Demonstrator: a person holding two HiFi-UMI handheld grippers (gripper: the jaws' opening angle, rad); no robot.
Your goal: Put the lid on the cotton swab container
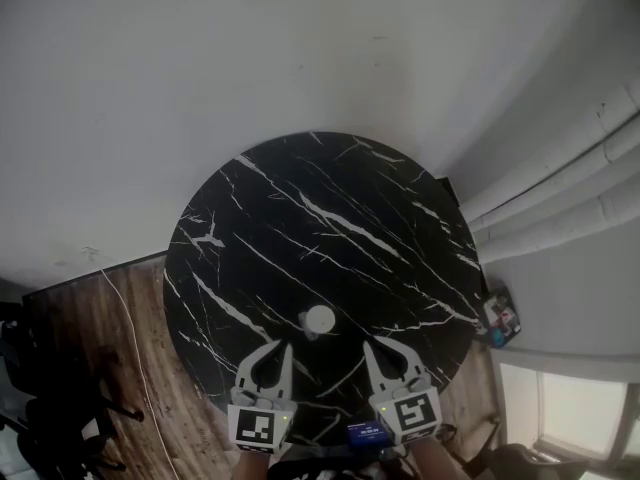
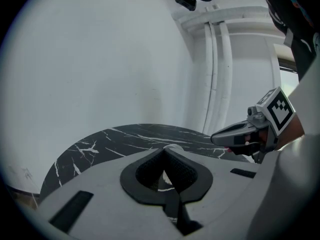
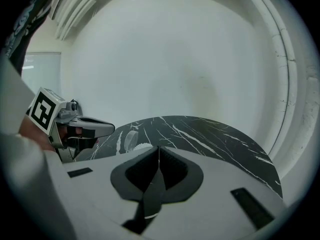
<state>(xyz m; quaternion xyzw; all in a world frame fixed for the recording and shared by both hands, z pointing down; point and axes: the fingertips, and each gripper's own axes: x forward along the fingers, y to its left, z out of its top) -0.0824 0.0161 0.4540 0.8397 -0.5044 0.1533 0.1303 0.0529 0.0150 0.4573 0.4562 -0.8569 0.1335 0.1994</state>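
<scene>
We see the cotton swab container (image 1: 320, 318): round, white, upright, open, near the table's (image 1: 300, 218) near edge. Clear lid (image 3: 130, 139) is off, tilted, just left of it.

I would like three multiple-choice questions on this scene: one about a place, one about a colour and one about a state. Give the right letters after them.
1. Where on the table does the cotton swab container stand?
A. near the far edge
B. near the edge closest to the person
C. on the floor beside it

2. What colour is the table top?
A. plain white
B. black with white veins
C. brown wood

3. How do the jaws of the left tool and the right tool stand?
A. together on both, nothing between them
B. wide apart on both
C. the left ones clamped on the container

Answers:
1 B, the head view shows it just ahead of both tools.
2 B, all views show dark marble.
3 A, in each gripper view the tips meet.
</scene>
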